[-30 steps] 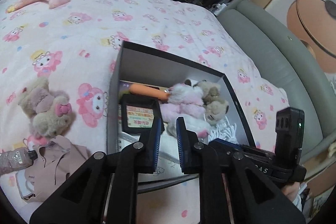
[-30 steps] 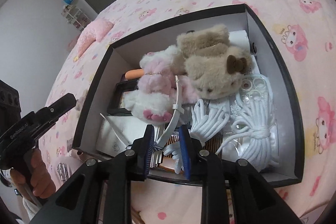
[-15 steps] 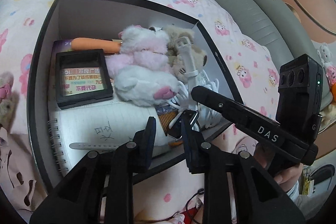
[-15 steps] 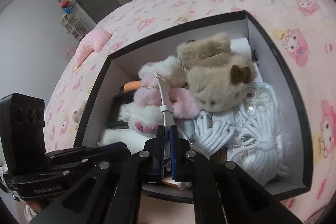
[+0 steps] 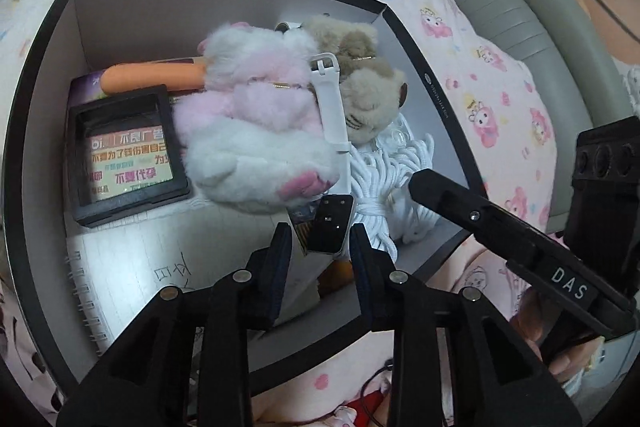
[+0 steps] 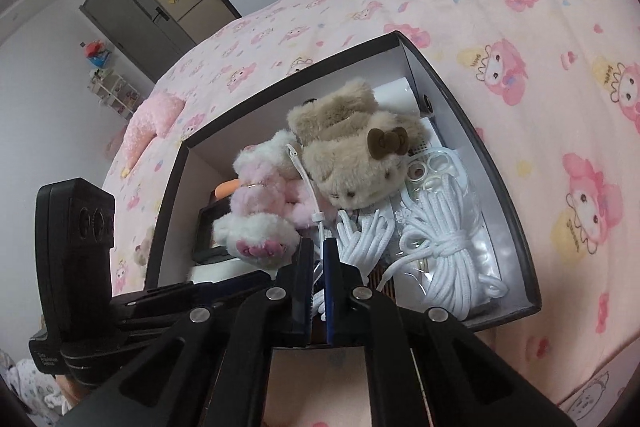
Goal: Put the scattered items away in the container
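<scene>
A black box [image 5: 436,95] [image 6: 496,171] sits on the pink bed and holds a pink-white plush [image 5: 256,131] [image 6: 260,211], a tan plush [image 5: 360,83] [image 6: 348,159], white rope [image 5: 396,171] [image 6: 444,251], a framed card [image 5: 124,155], an orange tube [image 5: 156,79] and a notebook [image 5: 160,267]. A white smartwatch [image 5: 330,223] lies in the box with its strap [image 5: 330,99] [image 6: 308,187] over the plushes. My left gripper [image 5: 318,251] is open around the watch body. My right gripper [image 6: 318,267] is shut on the watch at the near box edge.
The pink patterned bedspread [image 6: 520,27] surrounds the box. A pink pillow [image 6: 152,119] lies at the far side. A grey padded bed frame [image 5: 520,7] runs along the right. A door and shelves [image 6: 132,27] stand at the back.
My left gripper has swung from the bed over the box and its jaws now straddle the watch body. My right gripper shut on the watch and stays shut on it.
</scene>
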`<state>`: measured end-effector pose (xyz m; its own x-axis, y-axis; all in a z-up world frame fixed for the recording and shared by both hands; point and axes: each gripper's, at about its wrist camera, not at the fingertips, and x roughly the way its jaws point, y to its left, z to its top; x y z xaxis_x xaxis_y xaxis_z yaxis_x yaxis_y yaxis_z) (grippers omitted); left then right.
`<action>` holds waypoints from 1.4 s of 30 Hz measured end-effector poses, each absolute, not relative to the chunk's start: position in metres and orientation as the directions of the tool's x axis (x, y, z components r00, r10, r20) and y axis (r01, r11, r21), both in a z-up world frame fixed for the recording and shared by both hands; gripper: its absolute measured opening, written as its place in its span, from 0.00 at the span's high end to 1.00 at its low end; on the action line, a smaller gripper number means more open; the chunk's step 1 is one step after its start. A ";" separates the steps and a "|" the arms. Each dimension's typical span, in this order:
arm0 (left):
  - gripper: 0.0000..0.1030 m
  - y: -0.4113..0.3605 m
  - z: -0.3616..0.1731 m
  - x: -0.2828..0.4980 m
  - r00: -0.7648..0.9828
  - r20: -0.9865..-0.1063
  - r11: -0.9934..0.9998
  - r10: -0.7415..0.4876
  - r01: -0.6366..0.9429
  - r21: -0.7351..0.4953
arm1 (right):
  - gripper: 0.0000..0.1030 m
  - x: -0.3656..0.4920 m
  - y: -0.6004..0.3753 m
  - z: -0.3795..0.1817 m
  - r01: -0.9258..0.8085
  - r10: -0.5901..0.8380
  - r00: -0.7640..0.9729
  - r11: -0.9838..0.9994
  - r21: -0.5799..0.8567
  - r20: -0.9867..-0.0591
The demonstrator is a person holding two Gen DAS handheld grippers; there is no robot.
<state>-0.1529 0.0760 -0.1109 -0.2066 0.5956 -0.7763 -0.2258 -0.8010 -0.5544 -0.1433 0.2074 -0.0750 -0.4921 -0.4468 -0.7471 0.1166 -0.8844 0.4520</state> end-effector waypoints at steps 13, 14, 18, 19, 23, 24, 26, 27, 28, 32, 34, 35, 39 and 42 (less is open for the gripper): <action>0.72 0.042 -0.110 -0.154 -0.309 -0.688 -0.751 0.656 -0.188 -0.632 | 0.98 -0.184 0.183 -0.114 0.186 -0.449 -0.377 -0.894 0.409 -0.810; 0.72 0.041 -0.110 -0.154 -0.307 -0.680 -0.744 0.665 -0.193 -0.640 | 0.98 -0.181 0.184 -0.113 0.183 -0.446 -0.400 -0.895 0.407 -0.801; 0.72 0.040 -0.106 -0.152 -0.319 -0.659 -0.728 0.681 -0.203 -0.655 | 0.98 -0.166 0.196 -0.095 0.174 -0.427 -0.490 -0.902 0.395 -0.760; 0.72 0.040 -0.105 -0.151 -0.319 -0.655 -0.725 0.685 -0.211 -0.656 | 0.98 -0.161 0.200 -0.084 0.172 -0.409 -0.525 -0.910 0.377 -0.747; 0.72 0.038 -0.097 -0.146 -0.330 -0.629 -0.706 0.704 -0.227 -0.671 | 0.98 -0.146 0.219 -0.028 0.171 -0.291 -0.697 -0.955 0.243 -0.655; 0.72 0.037 -0.095 -0.146 -0.337 -0.617 -0.698 0.711 -0.229 -0.679 | 0.98 -0.141 0.219 -0.014 0.180 -0.259 -0.734 -0.966 0.188 -0.628; 0.72 0.035 -0.091 -0.146 -0.354 -0.584 -0.672 0.731 -0.218 -0.708 | 0.98 -0.133 0.211 0.003 0.214 -0.206 -0.784 -0.975 0.057 -0.585; 0.72 0.033 -0.089 -0.146 -0.363 -0.563 -0.654 0.742 -0.212 -0.726 | 0.98 -0.132 0.203 0.005 0.241 -0.201 -0.790 -0.970 0.007 -0.579; 0.72 0.034 -0.085 -0.147 -0.371 -0.539 -0.634 0.756 -0.209 -0.745 | 0.98 -0.132 0.194 0.002 0.269 -0.209 -0.781 -0.963 -0.015 -0.588; 0.61 0.029 -0.075 -0.149 -0.398 -0.491 -0.596 0.775 -0.201 -0.777 | 0.98 -0.128 0.162 -0.031 0.354 -0.288 -0.701 -0.935 0.033 -0.653; 0.58 0.027 -0.076 -0.152 -0.402 -0.495 -0.596 0.771 -0.179 -0.783 | 0.98 -0.121 0.154 -0.044 0.374 -0.315 -0.675 -0.926 0.059 -0.667; 0.57 0.024 -0.078 -0.156 -0.402 -0.500 -0.598 0.767 -0.164 -0.785 | 0.98 -0.119 0.151 -0.049 0.384 -0.330 -0.664 -0.921 0.073 -0.671; 0.57 0.027 -0.080 -0.157 -0.398 -0.519 -0.614 0.757 -0.162 -0.772 | 0.98 -0.109 0.136 -0.059 0.420 -0.363 -0.635 -0.903 0.090 -0.681; 0.87 0.025 -0.089 -0.152 -0.394 -0.604 -0.691 0.693 -0.123 -0.713 | 0.98 -0.104 0.126 -0.065 0.452 -0.389 -0.607 -0.886 0.102 -0.692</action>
<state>-0.1519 0.0253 -0.0890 -0.3943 0.6930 -0.6036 -0.1226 -0.6906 -0.7128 -0.1041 0.1255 -0.0651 -0.6074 -0.3894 -0.6924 0.4519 -0.8862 0.1020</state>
